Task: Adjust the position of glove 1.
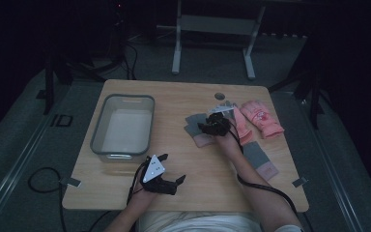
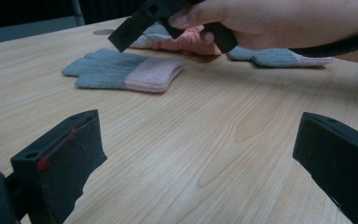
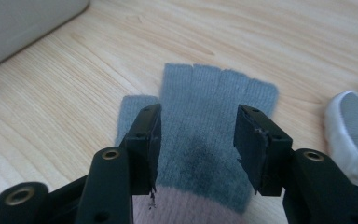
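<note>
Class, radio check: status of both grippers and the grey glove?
Right gripper open, jaws astride grey glove. Left gripper open, idle over table. Nothing in the way.

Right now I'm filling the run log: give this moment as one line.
right claw: open, over grey glove, no grip | left claw: open, empty, above table | bin: empty

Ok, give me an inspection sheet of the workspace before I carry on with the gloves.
Surface: wooden table, lying level.
Job's things: grey glove with pink cuff lies flat under the right gripper; grey bin at left looks empty.
Clutter: pink gloves; second grey glove near the right forearm.
Grippers: right gripper straddles the glove, jaws partly open, pads not pressing; left gripper open above bare wood.
Cables: black cable trails along the right forearm.
Surroundings: dim room, grey floor, white table legs behind.
</note>
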Motion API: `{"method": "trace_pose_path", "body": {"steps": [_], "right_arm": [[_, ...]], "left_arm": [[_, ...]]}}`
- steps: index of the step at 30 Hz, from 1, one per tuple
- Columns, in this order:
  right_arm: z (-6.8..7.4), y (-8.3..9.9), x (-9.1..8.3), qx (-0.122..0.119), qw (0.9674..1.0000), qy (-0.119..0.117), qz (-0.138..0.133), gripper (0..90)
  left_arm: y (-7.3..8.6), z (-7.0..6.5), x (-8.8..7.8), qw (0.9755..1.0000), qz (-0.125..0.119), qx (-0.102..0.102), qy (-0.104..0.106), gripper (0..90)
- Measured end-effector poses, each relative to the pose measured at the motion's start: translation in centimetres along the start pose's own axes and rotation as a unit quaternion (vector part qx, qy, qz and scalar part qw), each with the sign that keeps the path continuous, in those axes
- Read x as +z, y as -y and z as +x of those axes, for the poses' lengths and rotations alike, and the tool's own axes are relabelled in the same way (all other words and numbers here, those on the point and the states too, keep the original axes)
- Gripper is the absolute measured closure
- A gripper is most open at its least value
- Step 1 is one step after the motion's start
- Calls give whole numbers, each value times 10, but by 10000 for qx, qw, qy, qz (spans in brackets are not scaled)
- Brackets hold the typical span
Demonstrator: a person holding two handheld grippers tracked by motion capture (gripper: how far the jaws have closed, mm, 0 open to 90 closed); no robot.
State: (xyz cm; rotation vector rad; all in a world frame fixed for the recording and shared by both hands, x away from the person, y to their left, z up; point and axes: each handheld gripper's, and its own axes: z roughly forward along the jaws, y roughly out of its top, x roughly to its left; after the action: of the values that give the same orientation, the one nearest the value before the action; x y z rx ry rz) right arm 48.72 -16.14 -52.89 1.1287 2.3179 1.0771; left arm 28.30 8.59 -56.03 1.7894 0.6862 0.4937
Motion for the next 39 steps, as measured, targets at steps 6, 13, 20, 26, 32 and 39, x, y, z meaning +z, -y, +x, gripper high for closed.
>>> {"method": "trace_pose_path", "body": {"steps": [6,13,20,26,32,39], "right_arm": [[0,-2,11,-105,9997,90,185,524],[-1,3,21,-339,9988,101,351,584],[1,6,25,-234,9988,129,404,610],[4,8,26,-163,9992,236,267,789],[8,3,25,-156,9986,315,402,853],[16,-1,4,126,9979,535,330,857]], "left_arm": [[0,0,0,10000,-6,6,9,12],[0,0,0,10000,6,10,16,12],[0,-1,0,10000,19,24,-3,12],[0,0,0,10000,27,9,19,12],[0,0,0,10000,23,17,15,12],[0,0,0,10000,29,-1,18,12]]}}
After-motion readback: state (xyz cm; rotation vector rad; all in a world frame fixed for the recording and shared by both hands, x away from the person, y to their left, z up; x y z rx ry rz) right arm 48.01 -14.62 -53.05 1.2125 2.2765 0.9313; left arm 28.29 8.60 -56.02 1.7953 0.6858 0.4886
